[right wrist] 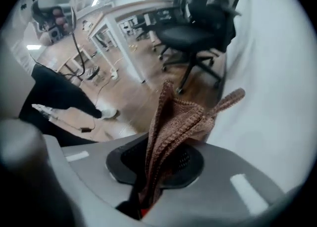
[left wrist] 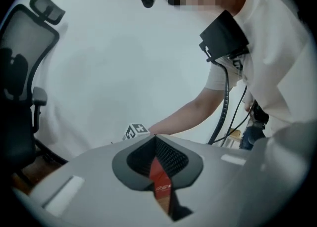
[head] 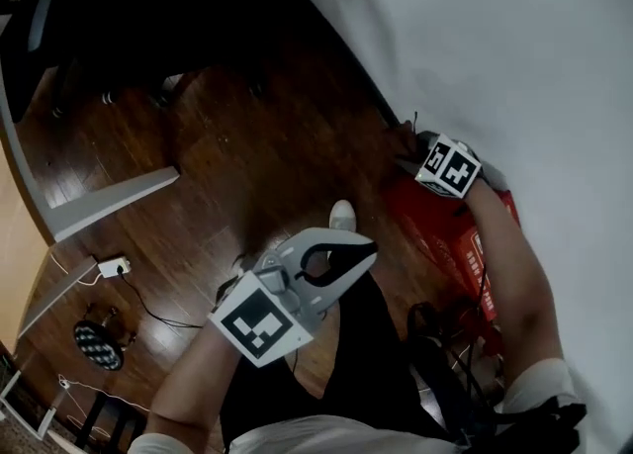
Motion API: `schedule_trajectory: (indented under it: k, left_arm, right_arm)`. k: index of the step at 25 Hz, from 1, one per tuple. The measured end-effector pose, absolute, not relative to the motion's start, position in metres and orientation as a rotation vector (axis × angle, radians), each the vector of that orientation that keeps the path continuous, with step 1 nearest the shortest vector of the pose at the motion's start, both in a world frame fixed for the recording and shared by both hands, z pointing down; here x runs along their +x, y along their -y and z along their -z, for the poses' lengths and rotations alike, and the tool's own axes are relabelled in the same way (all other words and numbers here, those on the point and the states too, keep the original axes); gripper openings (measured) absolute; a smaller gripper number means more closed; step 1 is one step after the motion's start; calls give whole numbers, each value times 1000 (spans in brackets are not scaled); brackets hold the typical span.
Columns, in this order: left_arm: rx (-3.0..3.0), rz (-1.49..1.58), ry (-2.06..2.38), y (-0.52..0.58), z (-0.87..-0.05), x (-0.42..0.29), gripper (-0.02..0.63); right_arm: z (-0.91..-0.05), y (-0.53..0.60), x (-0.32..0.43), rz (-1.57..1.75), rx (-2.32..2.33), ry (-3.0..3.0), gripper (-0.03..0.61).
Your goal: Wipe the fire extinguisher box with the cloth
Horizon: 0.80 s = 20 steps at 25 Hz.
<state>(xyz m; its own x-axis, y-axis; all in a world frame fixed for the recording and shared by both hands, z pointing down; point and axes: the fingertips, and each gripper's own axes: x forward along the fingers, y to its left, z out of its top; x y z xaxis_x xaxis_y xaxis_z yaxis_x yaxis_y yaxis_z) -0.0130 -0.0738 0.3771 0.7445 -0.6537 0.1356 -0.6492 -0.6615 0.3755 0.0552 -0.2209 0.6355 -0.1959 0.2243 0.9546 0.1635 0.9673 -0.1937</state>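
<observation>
- The right tongs point(right wrist: 166, 144) are clamped tight on the cloth point(right wrist: 178, 117). It's a brownish knit rag, bunched up and poking out past the tips.
- The left tongs point(head: 362, 248) are closed too, with nothing in them. In the left gripper view a red strip shows through the gap, and I reckon that's just the box beyond it.
- The fire extinguisher box point(head: 440, 234) is red and sits on the wooden floor point(head: 247, 145), pushed right up against the white wall point(head: 514, 46).
- The bit that matters is that the right tongs are right over the far end of the box. The marker cube sits just above it and the forearm runs along over the box top.
- The box's long side looks like it runs along the wall, from the right tongs back toward the person. Part of it is hidden under the arm, so I'm not sure of the full outline.
- The left tongs are off to the floor side of the box, away from the wall and well apart from it. The right hand is clearly the nearer one and the one to do the wiping.
- I can't tell whether the cloth is actually touching the box. The right gripper view mostly shows wall, floor and an office chair point(right wrist: 198, 28) past the rag.
- My guess for the next move is to press the cloth down and drag it along the box's long side, parallel to the wall.
</observation>
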Motion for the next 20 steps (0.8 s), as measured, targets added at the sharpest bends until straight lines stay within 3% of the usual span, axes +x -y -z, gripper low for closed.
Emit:
schedule_trajectory:
  k: [4, 9, 20]
  left_arm:
    - [2726, -37, 827, 15, -335, -40, 0]
    - [2833, -87, 623, -58, -283, -47, 0]
    - [2984, -187, 417, -205, -206, -5, 0]
  right_arm:
    - [-507, 199, 50, -56, 172, 2002, 54]
    - [-373, 70, 90, -252, 646, 2255, 54]
    - [-265, -229, 173, -511, 1162, 2318, 54]
